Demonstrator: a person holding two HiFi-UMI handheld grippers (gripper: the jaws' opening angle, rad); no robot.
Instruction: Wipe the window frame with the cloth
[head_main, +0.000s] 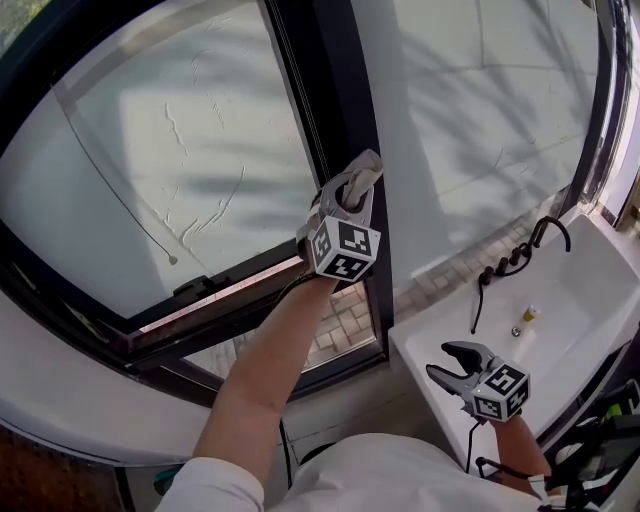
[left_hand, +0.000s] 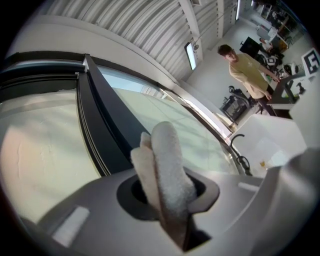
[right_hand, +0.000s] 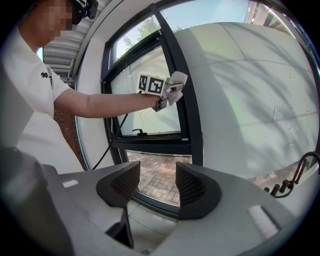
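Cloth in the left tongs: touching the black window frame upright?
Cannot tell. In the head view and right gripper view the cloth overlaps the frame upright, but neither shows contact or a gap edge-on.

You have two grippers, the left gripper (head_main: 349, 196) and the right gripper (head_main: 442, 360), one cloth (head_main: 364, 172), one window frame (head_main: 330, 100), one sink (head_main: 572, 312), one tap (head_main: 546, 229).
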